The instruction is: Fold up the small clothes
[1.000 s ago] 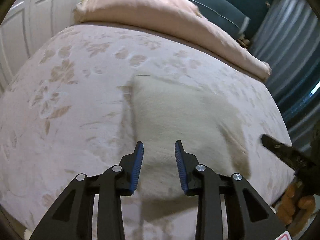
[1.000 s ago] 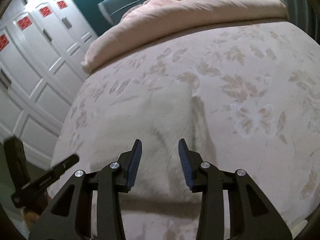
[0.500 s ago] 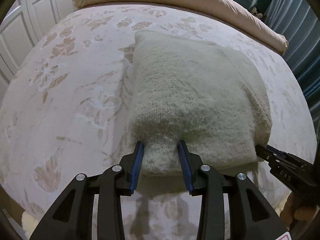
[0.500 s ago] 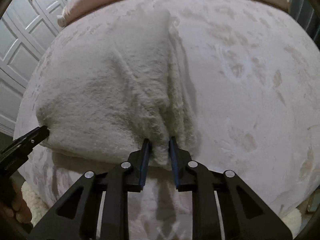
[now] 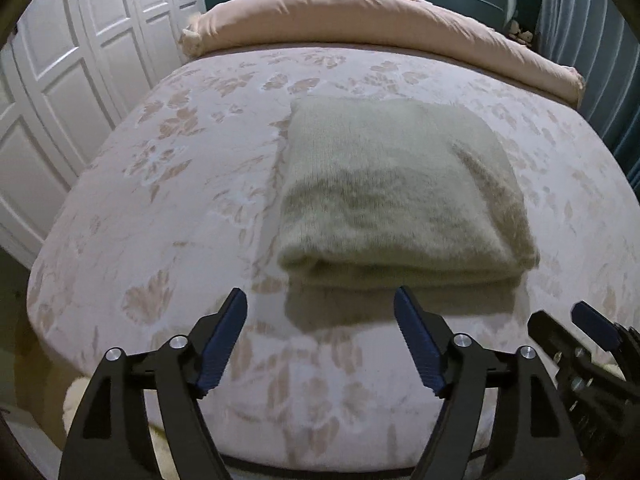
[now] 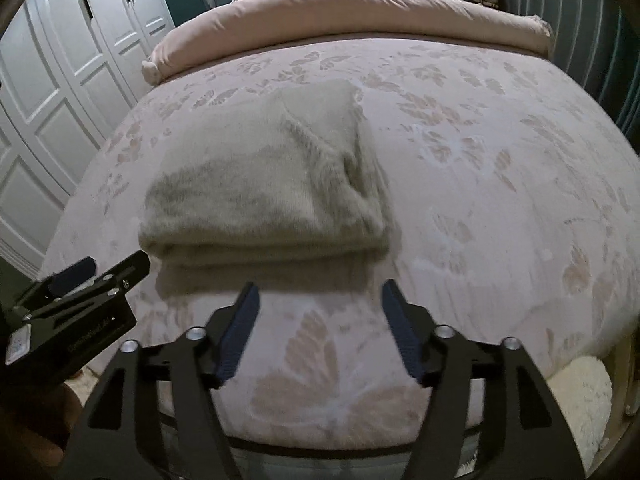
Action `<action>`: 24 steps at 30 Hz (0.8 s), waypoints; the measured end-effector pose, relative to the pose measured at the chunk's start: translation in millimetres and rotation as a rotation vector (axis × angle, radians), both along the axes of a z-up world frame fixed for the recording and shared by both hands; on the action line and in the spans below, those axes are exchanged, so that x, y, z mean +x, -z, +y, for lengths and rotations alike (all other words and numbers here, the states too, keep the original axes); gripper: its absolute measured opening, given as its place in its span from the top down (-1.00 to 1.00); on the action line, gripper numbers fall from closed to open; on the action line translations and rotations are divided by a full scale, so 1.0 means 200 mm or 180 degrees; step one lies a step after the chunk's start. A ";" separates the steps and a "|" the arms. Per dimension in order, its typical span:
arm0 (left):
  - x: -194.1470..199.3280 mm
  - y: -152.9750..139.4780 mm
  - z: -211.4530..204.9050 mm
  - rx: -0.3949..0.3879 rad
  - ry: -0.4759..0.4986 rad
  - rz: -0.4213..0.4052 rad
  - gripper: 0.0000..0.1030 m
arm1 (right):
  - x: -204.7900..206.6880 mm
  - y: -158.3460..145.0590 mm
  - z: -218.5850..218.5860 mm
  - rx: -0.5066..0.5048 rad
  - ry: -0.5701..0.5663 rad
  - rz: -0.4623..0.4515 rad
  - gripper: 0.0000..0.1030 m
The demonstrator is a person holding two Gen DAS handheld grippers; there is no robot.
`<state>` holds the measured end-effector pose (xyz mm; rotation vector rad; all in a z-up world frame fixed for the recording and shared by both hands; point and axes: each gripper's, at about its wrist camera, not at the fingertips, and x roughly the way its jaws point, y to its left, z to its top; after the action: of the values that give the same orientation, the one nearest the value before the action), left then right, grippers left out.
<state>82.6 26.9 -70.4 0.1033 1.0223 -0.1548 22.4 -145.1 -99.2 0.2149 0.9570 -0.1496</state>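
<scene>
The black left gripper (image 5: 320, 316) and black right gripper (image 6: 318, 308) both hang with jaws spread, grasping nothing, above the near edge of the pink leaf-patterned bed (image 5: 192, 184), where the folded cream fuzzy knit sweater (image 5: 396, 196) lies.

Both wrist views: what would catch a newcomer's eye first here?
A folded cream knit garment lies flat in the middle of the floral bedspread, its folded edge toward the cameras. In front of it the left gripper and the right gripper are open and hold nothing. A rolled pink duvet lies across the far end of the bed.
</scene>
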 end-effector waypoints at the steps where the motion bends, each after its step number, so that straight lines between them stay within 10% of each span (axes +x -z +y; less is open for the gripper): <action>1: -0.02 0.01 0.00 0.0005 -0.0012 0.0003 -0.45 | -0.02 0.01 0.01 -0.0043 -0.0009 -0.0006 -0.24; 24: -0.29 0.25 -0.02 0.0135 -0.0083 0.0071 -0.43 | -0.25 0.21 0.08 -0.0224 0.0153 0.0108 -0.40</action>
<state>24.8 23.5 -119.5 0.1271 1.0489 -0.1109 -28.3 -129.3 -140.3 0.1709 0.9789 -0.2314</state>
